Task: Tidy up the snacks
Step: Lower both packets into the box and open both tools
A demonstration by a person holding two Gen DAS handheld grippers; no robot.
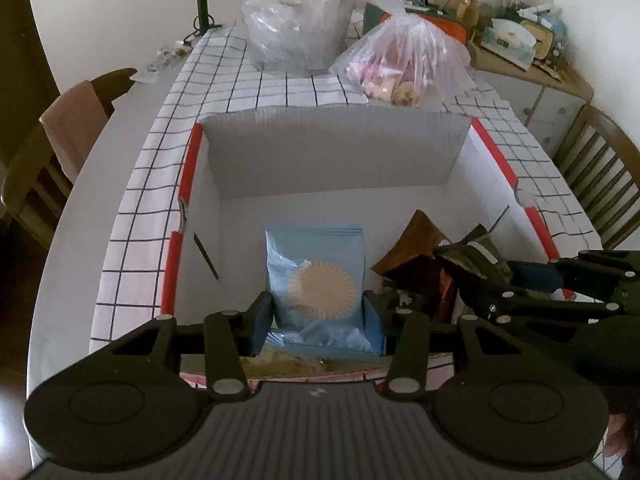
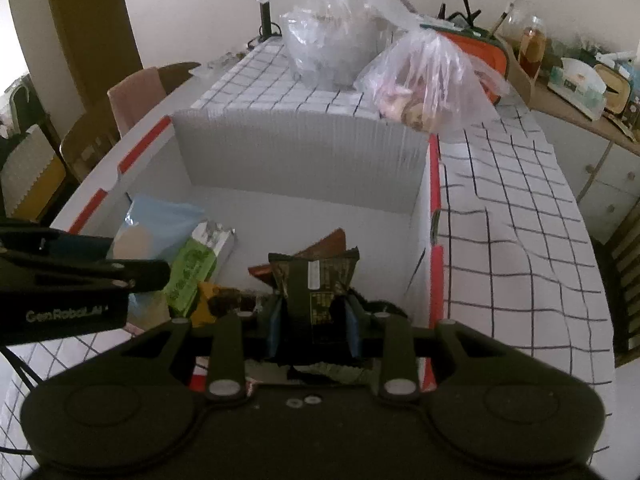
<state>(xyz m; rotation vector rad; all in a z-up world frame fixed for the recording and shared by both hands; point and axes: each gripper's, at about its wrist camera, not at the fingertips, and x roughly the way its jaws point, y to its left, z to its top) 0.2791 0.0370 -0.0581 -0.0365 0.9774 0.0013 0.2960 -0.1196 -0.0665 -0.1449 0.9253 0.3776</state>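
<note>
1. White corrugated cardboard box with red-trimmed rim [image 1: 336, 152] is the landmark; both grippers hang over its near end.
2. Left gripper [image 1: 318, 314]: fingers clamped on pale blue foil snack packet with round biscuit print [image 1: 320, 276], long axis upright, over the box's near-left floor.
3. Right gripper [image 2: 312, 316]: fingers clamped on dark olive snack wrapper [image 2: 316, 284], upright, over the box's near-right, above brown packets [image 2: 320, 246].
4. Judgement: each packet already sits straight ahead between its fingers; next comes lowering.

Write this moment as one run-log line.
left hand-held gripper: holds blue packet | right hand-held gripper: holds dark packet | both over box
</note>
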